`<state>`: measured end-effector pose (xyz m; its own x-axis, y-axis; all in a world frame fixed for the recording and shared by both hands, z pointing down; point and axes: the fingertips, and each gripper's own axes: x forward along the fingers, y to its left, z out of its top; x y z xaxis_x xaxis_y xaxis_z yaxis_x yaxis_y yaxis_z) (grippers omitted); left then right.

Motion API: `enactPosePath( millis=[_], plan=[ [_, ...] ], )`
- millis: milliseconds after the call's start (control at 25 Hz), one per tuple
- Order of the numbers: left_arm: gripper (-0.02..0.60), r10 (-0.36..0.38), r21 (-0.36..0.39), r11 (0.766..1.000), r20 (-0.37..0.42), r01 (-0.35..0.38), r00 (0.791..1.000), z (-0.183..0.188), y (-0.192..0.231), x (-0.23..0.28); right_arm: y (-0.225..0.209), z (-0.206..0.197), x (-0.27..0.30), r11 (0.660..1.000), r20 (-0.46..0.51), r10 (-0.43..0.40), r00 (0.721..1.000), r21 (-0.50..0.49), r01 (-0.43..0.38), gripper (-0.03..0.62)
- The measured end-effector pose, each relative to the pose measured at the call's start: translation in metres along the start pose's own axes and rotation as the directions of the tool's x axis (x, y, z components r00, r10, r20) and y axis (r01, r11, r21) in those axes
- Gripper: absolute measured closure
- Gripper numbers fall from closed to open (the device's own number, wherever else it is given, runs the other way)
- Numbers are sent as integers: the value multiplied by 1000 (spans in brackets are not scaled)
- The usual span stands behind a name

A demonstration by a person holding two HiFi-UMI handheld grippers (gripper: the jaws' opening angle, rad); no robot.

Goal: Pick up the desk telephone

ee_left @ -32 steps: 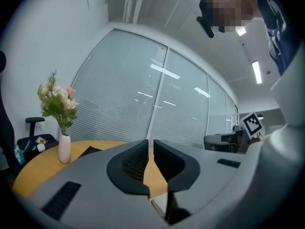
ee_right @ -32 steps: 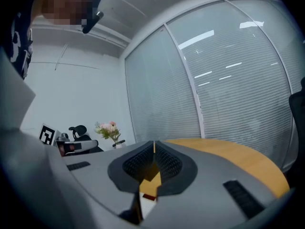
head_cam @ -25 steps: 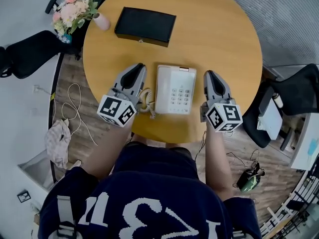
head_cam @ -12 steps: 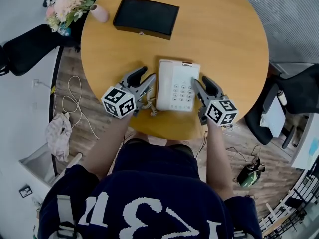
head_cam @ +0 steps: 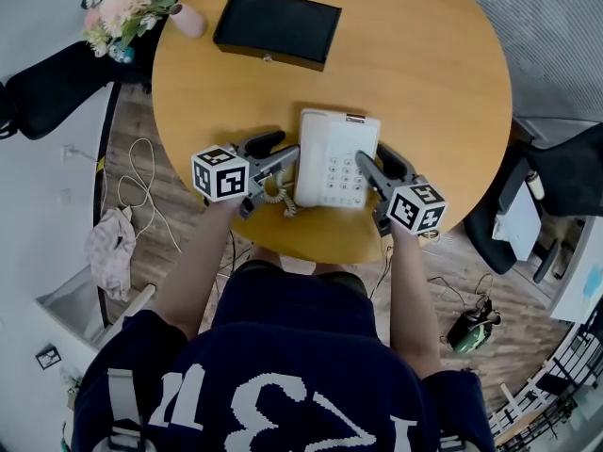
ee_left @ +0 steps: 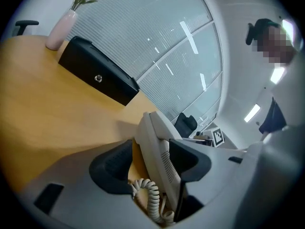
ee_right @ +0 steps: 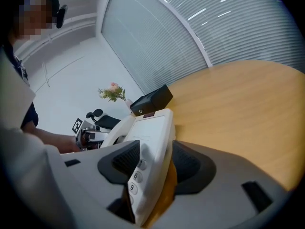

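Observation:
A white desk telephone (head_cam: 334, 158) lies flat on the round wooden table (head_cam: 424, 73), its coiled cord (head_cam: 276, 191) at its left near corner. My left gripper (head_cam: 285, 149) straddles the phone's left edge (ee_left: 150, 128). Its jaws are opening, with the handset side between them and a gap beside the left pad (ee_left: 114, 161). My right gripper (head_cam: 374, 156) straddles the phone's right edge (ee_right: 147, 128). Its jaws are opening too, one over the keypad and one outside the casing, and neither presses on it.
A black box (head_cam: 276, 28) lies at the far side of the table, with a pink vase (head_cam: 188, 19) of flowers at the far left rim. Black chairs (head_cam: 57, 92) stand left and right of the table. The table's near edge runs just behind both grippers.
Both grippers have sunk to the tabletop and closed in on the phone from either side. Their jaws went from shut to open, and now stand round the phone's edges.

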<state>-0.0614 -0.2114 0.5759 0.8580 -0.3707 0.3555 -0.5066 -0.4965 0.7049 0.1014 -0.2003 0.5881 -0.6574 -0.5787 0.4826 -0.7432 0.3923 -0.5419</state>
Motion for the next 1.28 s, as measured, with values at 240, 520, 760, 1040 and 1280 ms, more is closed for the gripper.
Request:
enactPosePath(
  millis=[240,520,760,1040,1280],
  plan=[
    [350,-13,28,999,-169,18,986,-24,-5,-1,7,-7,3,999,-33,42,999,25,-41,378],
    [356,27,5,1000,-181,-26,983,-23,0,4,6,-16,2,997,-62,55,997,50,-52,375],
    [399,-102,-113,990,-207,80,973,-24,-11,16,7,-13,6,996,-71,73,995,63,-68,368],
    [419,-104,-125,990,-279,72,955,-30,-7,23,4,-14,7,989,-77,105,991,115,-96,367],
    [430,-133,-165,982,-267,90,954,-27,-8,22,-1,-10,4,973,-66,126,990,204,-110,381]
  ],
)
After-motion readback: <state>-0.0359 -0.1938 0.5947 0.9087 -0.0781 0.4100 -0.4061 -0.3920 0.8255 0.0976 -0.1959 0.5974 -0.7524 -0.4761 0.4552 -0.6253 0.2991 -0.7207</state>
